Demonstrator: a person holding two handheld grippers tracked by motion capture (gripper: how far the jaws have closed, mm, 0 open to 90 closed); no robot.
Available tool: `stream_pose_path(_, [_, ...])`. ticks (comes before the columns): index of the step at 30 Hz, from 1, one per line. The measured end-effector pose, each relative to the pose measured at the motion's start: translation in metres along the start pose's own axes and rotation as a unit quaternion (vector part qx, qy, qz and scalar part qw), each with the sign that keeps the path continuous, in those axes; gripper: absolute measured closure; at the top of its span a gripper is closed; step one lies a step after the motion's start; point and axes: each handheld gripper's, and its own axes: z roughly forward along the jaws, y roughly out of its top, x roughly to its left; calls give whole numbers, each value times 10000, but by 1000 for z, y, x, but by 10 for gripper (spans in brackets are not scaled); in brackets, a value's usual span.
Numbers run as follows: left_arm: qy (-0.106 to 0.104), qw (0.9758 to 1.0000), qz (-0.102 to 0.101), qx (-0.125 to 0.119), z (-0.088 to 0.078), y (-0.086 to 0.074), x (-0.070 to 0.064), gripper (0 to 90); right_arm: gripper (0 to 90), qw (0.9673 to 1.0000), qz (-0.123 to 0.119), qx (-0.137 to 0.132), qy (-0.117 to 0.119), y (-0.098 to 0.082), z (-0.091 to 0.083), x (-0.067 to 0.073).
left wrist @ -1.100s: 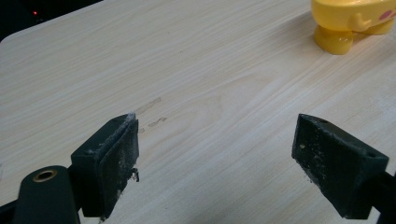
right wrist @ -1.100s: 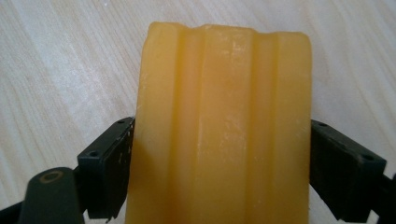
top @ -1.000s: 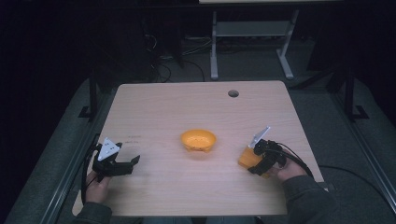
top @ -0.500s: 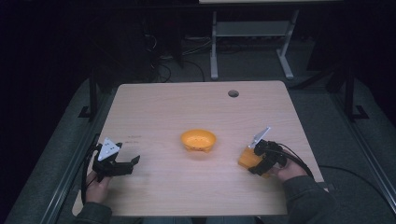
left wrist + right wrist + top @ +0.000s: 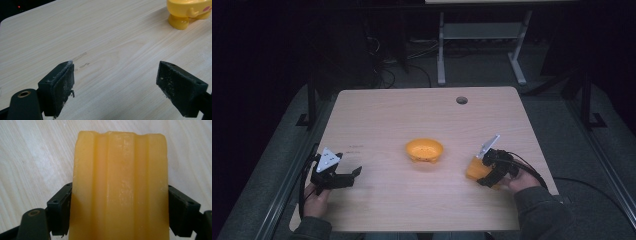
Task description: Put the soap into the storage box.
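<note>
A ridged orange-yellow bar (image 5: 120,170) lies low over the wooden table (image 5: 412,115) at the right, and my right gripper (image 5: 120,197) is shut on it, one jaw pressed to each long side. In the high view the bar (image 5: 474,169) sticks out left of that gripper (image 5: 486,176). An orange footed dish (image 5: 425,149) stands at the table's middle, well apart from the bar. My left gripper (image 5: 355,173) rests near the front left, open, with bare wood between its jaws. Its own view (image 5: 116,73) has the dish (image 5: 187,10) at the top right.
A round cable hole (image 5: 461,100) sits near the table's far edge. Faint pencil-like marks (image 5: 81,61) lie on the wood just ahead of my left gripper. A metal stand (image 5: 482,45) and cables are on the dark floor behind the table.
</note>
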Motion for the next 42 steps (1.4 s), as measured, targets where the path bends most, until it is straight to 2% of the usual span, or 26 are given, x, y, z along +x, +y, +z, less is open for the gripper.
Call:
stream_pose_path(11, [12, 10000, -6, -21, 0, 0, 0, 141, 202, 9997, -128, -190, 103, 14, -10, 0])
stream_pose_path(20, [1, 10000, 9, 0, 0, 0, 0, 141, 203, 9995, -258, -198, 34, 25, -13, -2])
stream_pose_path(35, [4, 10000, -5, -33, -1, 0, 0, 141, 203, 9984, -401, -393, 57, 48, -19, -4])
stream_pose_path(42, [-1, 10000, 3, -11, -1, 0, 1, 141, 203, 9980, -523, -361, 36, 61, -19, -2])
